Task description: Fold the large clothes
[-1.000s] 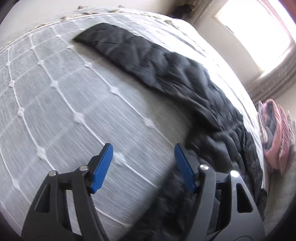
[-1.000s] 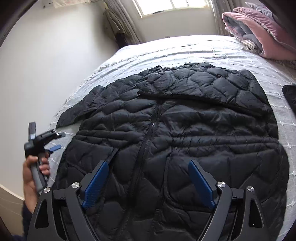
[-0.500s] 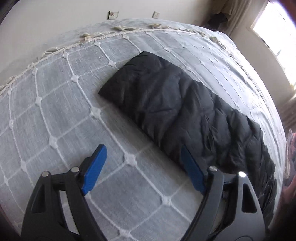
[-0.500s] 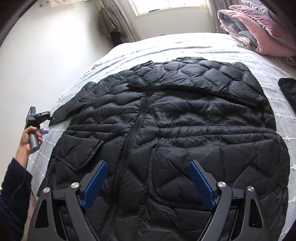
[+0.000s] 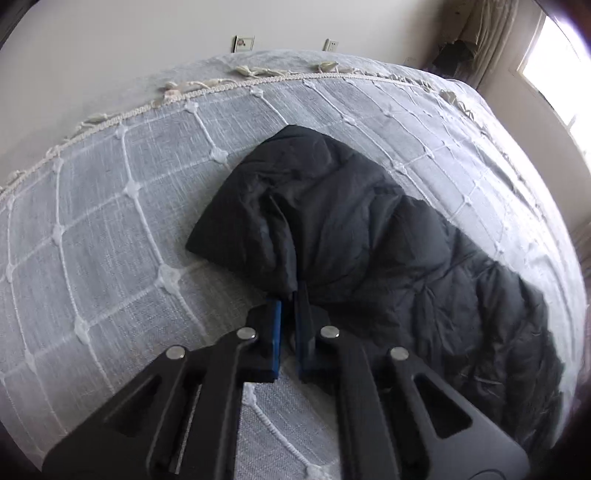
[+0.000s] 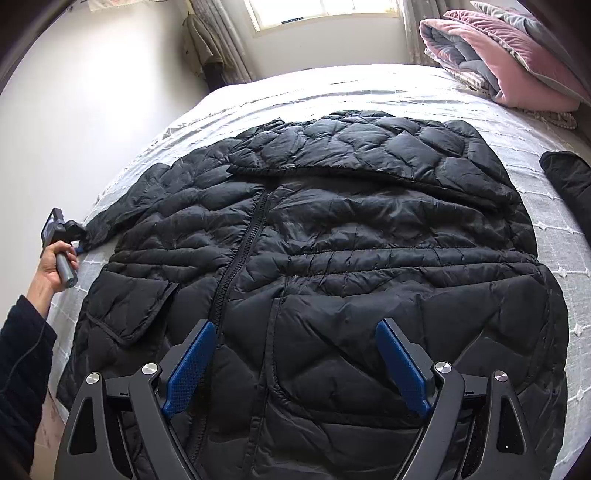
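A large black quilted jacket lies spread front-up on the bed, zipper down its middle. My left gripper is shut on the cuff end of the jacket's left sleeve, pinching the fabric edge just above the bedspread. In the right wrist view the left gripper shows at the far left, at the sleeve end. My right gripper is open and empty, hovering over the jacket's lower front. The other sleeve lies at the right edge.
The bed has a grey bedspread with white knotted grid stitching and a tasselled edge near the wall. A folded pink and grey quilt lies at the far right. A window is beyond the bed.
My left gripper moved along the sleeve to its cuff and closed on it. The right gripper stayed open and drifted slightly over the jacket.
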The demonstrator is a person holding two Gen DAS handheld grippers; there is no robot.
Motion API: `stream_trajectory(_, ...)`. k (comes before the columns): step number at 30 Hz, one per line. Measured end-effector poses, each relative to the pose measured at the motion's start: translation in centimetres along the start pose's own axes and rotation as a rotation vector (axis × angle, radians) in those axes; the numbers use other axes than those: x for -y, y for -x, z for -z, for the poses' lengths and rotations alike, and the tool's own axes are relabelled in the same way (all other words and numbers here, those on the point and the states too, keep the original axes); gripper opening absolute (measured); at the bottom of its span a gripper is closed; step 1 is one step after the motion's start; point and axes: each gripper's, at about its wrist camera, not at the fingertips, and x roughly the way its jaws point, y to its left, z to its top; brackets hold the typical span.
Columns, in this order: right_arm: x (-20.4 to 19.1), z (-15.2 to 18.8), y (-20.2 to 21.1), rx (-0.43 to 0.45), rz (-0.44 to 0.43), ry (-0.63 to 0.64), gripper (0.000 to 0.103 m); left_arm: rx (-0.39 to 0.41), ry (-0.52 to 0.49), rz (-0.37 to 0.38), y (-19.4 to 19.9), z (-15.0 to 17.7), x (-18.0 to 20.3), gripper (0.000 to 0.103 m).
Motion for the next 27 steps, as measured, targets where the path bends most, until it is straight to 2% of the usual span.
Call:
stream_trajectory(4,0.0,-0.1,0.1,0.006,0.006,0.0,0.09,0.053,0.046,0.02,2.8,-1.6,-2.2,0.004)
stream_trajectory(7,0.4,-0.1,0.2,0.01,0.002,-0.01,0.09,0.105,0.037,0.031,5.3,-2.7,-2.9,0.004)
stream_trajectory(12,1.5,-0.3,0.5,0.012,-0.022,-0.049,0.09,0.184,-0.019,0.071,9.2,-3.4,-1.8,0.004)
stream_trajectory(15,2.7,-0.5,0.7,0.011,-0.045,-0.092,0.09,0.243,-0.041,0.13,12.8,-3.0,-0.1,0.004)
stream_trajectory(19,4.5,-0.8,1.4,0.023,-0.062,-0.165,0.09,0.356,-0.14,0.181,19.1,-1.3,4.5,0.004)
stream_trajectory(22,6.0,-0.9,2.0,0.034,-0.096,-0.242,0.09,0.446,-0.244,0.261,24.2,1.3,9.4,0.004)
stream_trajectory(25,7.5,-0.8,2.5,0.038,-0.135,-0.325,0.09,0.47,-0.346,0.372,27.9,5.2,14.9,0.004)
stream_trajectory(27,8.7,-0.8,2.6,0.038,-0.145,-0.374,0.09,0.467,-0.412,0.418,29.3,8.1,18.0,0.004)
